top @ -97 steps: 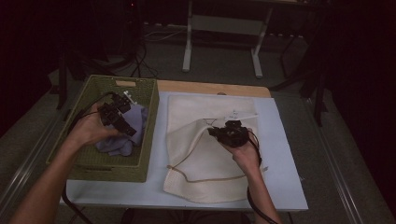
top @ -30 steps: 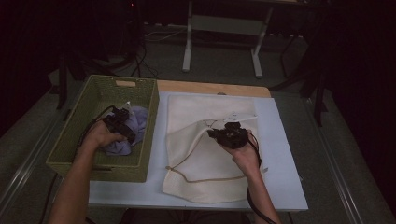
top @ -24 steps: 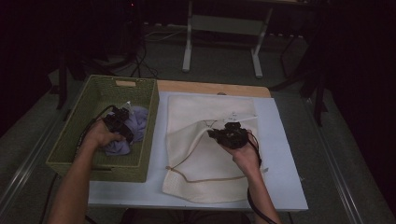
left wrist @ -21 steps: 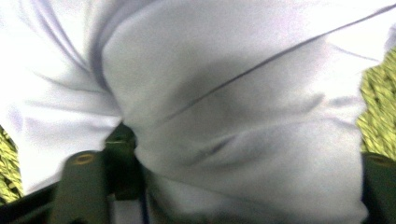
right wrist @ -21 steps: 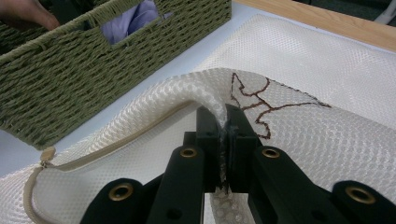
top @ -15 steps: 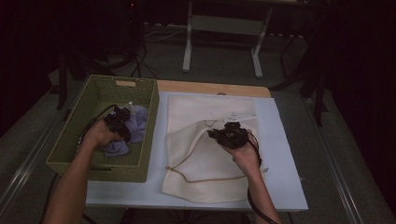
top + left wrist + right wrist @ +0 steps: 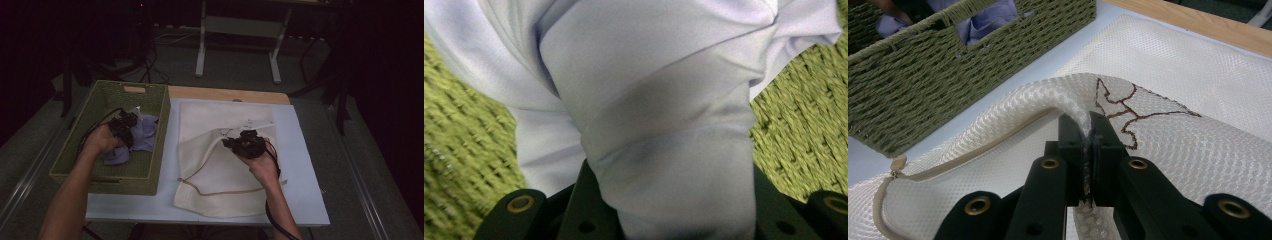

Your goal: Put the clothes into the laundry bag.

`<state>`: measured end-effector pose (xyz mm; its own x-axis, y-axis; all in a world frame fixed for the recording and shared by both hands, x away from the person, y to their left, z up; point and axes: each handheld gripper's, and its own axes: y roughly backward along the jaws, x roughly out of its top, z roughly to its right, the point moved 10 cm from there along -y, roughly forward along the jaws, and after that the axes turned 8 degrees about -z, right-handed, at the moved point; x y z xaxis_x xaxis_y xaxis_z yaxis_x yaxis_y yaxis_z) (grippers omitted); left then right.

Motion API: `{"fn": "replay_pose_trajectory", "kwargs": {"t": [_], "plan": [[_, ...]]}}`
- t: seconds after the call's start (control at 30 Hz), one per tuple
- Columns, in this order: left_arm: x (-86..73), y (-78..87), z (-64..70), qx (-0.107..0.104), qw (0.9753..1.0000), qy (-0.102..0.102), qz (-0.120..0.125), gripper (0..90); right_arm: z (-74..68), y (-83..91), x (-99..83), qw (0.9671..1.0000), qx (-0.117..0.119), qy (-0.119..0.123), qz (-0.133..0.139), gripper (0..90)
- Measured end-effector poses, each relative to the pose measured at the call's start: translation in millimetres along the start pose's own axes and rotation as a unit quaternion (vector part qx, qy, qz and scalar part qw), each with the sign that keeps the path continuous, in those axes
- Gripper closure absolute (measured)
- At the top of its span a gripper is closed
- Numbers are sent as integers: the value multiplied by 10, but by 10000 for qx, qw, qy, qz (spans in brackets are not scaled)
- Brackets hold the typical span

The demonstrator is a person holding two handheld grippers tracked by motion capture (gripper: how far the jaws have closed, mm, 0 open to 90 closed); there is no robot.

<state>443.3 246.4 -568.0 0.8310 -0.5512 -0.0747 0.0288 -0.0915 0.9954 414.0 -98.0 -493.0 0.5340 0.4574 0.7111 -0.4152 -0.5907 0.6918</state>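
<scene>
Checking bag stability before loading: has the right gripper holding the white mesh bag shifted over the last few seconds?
No. The right gripper sits at the same spot on the white mesh laundry bag, same distance from the green woven basket.

Tongs (image 7: 1087,150) clamped on mesh bag (image 7: 1168,145)

Cloth (image 7: 142,137) in basket (image 7: 100,172); bag (image 7: 225,185) right.
</scene>
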Motion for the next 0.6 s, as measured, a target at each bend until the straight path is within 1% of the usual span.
{"fn": "replay_pose_trajectory", "kwargs": {"t": [0.13, 0.17, 0.3, 0.33, 0.37, 0.4, 0.43, 0.47, 0.57, 0.6], "plan": [[-33, 106, -26, 58, 10000, -34, 56, 741, 2, 3, 16, 10000, -20, -26, 27, 863], [-40, 133, -38, 71, 9999, -71, 64, 742, 2, 1, 22, 10000, -24, -35, 39, 863], [-71, 241, -67, 106, 9999, -87, 100, 742, 4, 3, 52, 9999, -44, -69, 76, 864], [-72, 265, -72, 118, 9998, -73, 148, 741, 5, 3, 63, 9999, -48, -67, 99, 864], [-83, 293, -87, 150, 9998, -89, 135, 741, 7, 5, 72, 9999, -60, -77, 103, 864], [-83, 293, -87, 150, 9998, -89, 135, 741, 7, 5, 72, 9999, -60, -77, 103, 864], [-96, 343, -109, 181, 9997, -81, 171, 741, 8, 7, 82, 9999, -70, -95, 120, 864], [-109, 390, -125, 187, 9996, -57, 201, 741, 9, 12, 115, 9997, -82, -125, 173, 865], [-115, 431, -142, 199, 9994, -71, 256, 741, 10, 24, 154, 9996, -91, -149, 230, 865], [-125, 451, -144, 173, 9995, -78, 257, 741, 10, 24, 154, 9996, -91, -149, 230, 865]]}}
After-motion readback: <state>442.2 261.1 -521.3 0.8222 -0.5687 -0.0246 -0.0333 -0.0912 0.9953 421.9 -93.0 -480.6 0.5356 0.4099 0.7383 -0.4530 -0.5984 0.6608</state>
